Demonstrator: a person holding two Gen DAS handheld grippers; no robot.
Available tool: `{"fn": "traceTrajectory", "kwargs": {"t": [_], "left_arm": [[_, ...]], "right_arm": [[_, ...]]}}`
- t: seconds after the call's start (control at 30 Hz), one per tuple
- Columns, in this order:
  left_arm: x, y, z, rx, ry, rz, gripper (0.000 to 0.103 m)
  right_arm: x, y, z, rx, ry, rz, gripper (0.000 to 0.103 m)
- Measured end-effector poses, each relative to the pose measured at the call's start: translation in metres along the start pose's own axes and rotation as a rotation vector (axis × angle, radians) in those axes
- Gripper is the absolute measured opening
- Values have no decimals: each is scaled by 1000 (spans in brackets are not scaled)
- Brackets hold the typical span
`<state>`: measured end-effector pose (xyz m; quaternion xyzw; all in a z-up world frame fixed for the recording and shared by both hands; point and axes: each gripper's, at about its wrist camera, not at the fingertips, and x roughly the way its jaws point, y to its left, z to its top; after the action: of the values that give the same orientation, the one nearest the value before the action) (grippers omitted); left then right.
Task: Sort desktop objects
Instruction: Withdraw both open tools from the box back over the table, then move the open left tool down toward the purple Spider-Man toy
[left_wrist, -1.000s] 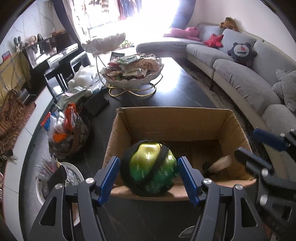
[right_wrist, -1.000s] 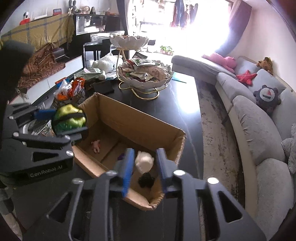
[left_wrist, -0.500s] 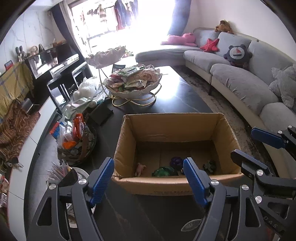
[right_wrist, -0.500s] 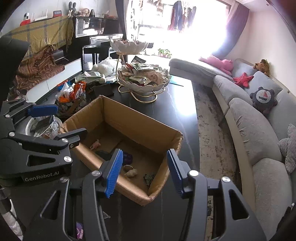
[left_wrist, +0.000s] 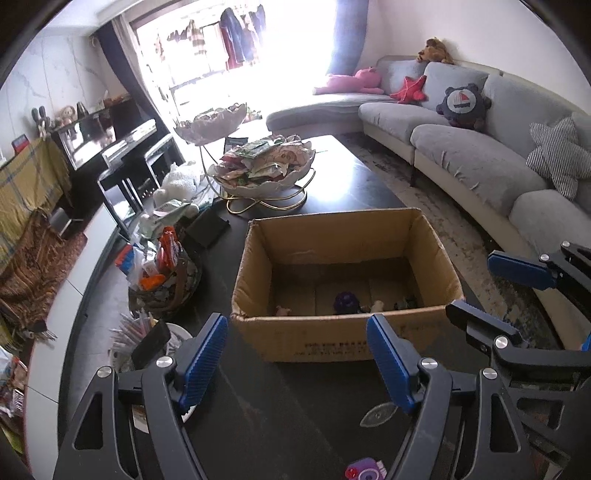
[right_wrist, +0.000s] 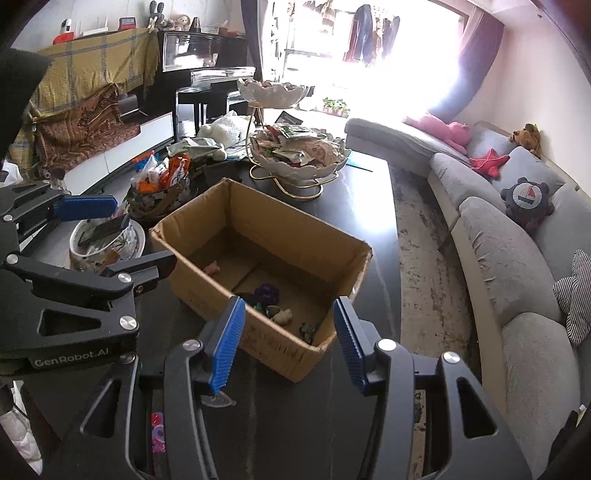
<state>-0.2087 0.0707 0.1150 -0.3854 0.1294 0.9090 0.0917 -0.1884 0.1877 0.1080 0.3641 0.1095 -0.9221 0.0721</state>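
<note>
An open cardboard box (left_wrist: 332, 236) (right_wrist: 280, 221) stands on the black table. Lying on its floor are a purple toy (left_wrist: 346, 301) (right_wrist: 266, 293), a small pink toy (left_wrist: 282, 311) (right_wrist: 212, 268), a cream toy (left_wrist: 377, 305) (right_wrist: 282, 315) and a dark toy (left_wrist: 406, 303) (right_wrist: 308, 328). My left gripper (left_wrist: 295, 332) (right_wrist: 122, 236) hovers open and empty just short of the box's near wall. My right gripper (right_wrist: 288, 314) (left_wrist: 498, 291) is open and empty at the box's right near corner. A purple toy camera (left_wrist: 364, 467) lies on the table under the left gripper.
Left of the box sit a basket of snack packets (left_wrist: 166, 273) (right_wrist: 159, 192) and a white bowl of pens (left_wrist: 147, 332) (right_wrist: 107, 236). Behind the box is a two-tier shell dish of packets (left_wrist: 266, 170) (right_wrist: 299, 155). A grey sofa (left_wrist: 480, 166) curves along the right.
The left gripper let go of a green ball and the right gripper let go of the cream toy into the box. Both opened wide and drew back from the box.
</note>
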Motion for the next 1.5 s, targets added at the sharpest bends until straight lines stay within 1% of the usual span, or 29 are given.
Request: {"fn": "traceTrajectory", "kwargs": {"t": [0.23,0.47,0.6,0.87,1.07,1.2,1.5], "left_arm": [[-17,2,-17,-8,-4,-2,74],[-20,6,-40,-49,34,-9,74],[-19,6,-58,-60,64,0,74],[-16,3,-92,-86,124,-14,74],[-8,-5,-121,-119,192,-50,74],[-1,-13,-136,-124,229,-59,74],[10,-22,-154,-121,276,-75,74]], "right_arm": [[-14,3,-16,9,6,8,47],[-19,5,-32,17,25,16,47],[-21,6,-41,23,36,23,47],[-23,12,-60,24,62,40,47],[-22,17,-76,30,85,51,47],[-22,20,-85,36,97,59,47],[-19,28,-101,37,126,73,47]]}}
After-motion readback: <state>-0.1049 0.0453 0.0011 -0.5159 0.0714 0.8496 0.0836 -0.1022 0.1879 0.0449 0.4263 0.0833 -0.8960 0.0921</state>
